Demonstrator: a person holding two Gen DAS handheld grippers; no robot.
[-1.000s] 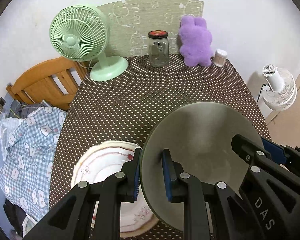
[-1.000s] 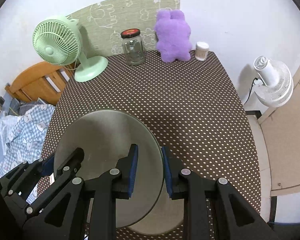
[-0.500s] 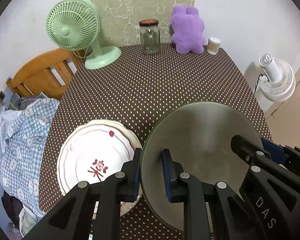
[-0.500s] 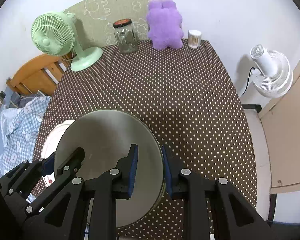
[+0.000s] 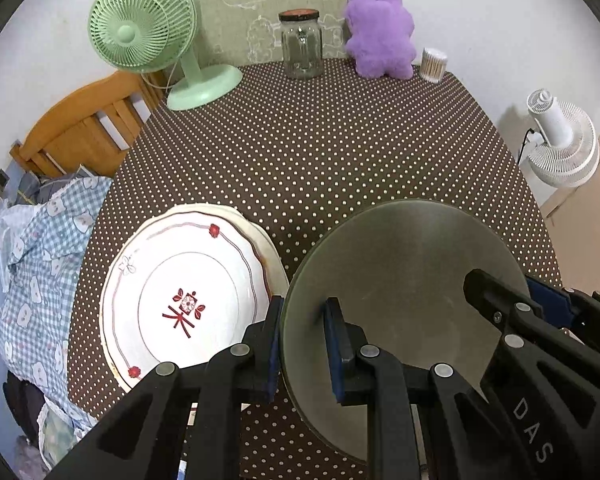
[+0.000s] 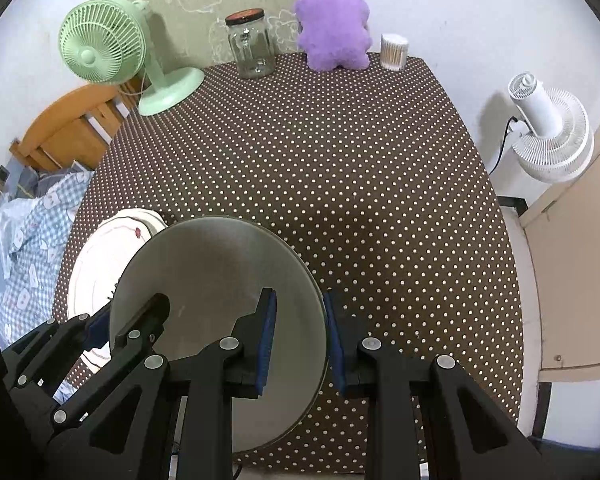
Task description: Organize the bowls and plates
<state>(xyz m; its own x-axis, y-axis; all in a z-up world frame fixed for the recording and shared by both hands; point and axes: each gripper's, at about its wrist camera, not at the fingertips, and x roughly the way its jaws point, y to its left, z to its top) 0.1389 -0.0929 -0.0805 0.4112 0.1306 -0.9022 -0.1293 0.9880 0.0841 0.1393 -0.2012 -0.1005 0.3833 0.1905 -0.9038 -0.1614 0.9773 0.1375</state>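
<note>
A grey-green bowl [image 5: 400, 280] is held in the air above the table between both grippers. My left gripper [image 5: 302, 344] is shut on its left rim and my right gripper [image 6: 298, 336] is shut on its right rim; the bowl also shows in the right wrist view [image 6: 216, 276]. A stack of white plates [image 5: 188, 292] with red flower patterns lies on the table at the front left, beside and below the bowl, and partly shows in the right wrist view [image 6: 100, 248].
The table has a brown dotted cloth [image 5: 320, 152]. At its back stand a green fan [image 5: 148, 36], a glass jar [image 5: 300, 50], a purple plush toy [image 5: 380, 32] and a cotton swab box [image 5: 434, 65]. A wooden chair [image 5: 80, 128] stands left, a white fan [image 5: 560, 144] right.
Both grippers have risen and pulled back with the bowl. The table looks further away and the plate stack on the left has come into fuller view.
</note>
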